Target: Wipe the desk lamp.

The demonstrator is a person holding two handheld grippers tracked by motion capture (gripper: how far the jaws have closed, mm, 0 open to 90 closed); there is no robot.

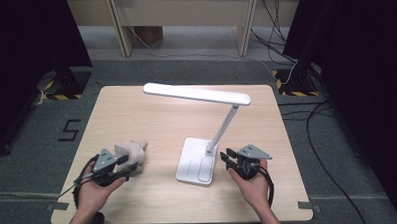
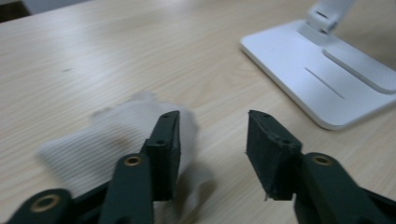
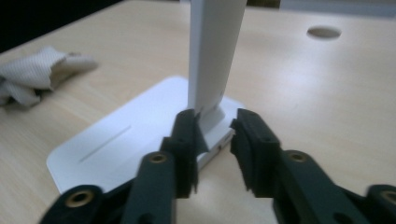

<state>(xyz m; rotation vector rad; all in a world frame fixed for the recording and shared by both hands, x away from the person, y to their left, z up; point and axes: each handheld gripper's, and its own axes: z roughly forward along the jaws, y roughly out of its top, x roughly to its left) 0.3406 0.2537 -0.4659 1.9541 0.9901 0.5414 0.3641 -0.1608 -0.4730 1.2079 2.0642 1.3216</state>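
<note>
A white desk lamp stands mid-table, its flat base (image 1: 193, 162) near the front and its long head (image 1: 196, 93) reaching back left. A crumpled beige cloth (image 1: 131, 152) lies left of the base. My left gripper (image 1: 128, 163) is at the cloth's near side, jaws open. In the left gripper view the cloth (image 2: 107, 135) lies under and beside one jaw, and bare table shows in the gripper's (image 2: 212, 135) gap. My right gripper (image 1: 227, 156) sits at the base's right edge. It is open (image 3: 212, 123), with the foot of the lamp's arm (image 3: 215, 51) just ahead of the gap.
The wooden table (image 1: 136, 109) has a round hole (image 3: 323, 32) beyond the lamp. Black curtains hang at both sides, and cables run over the grey floor at the right. The lamp's head overhangs the table's back half.
</note>
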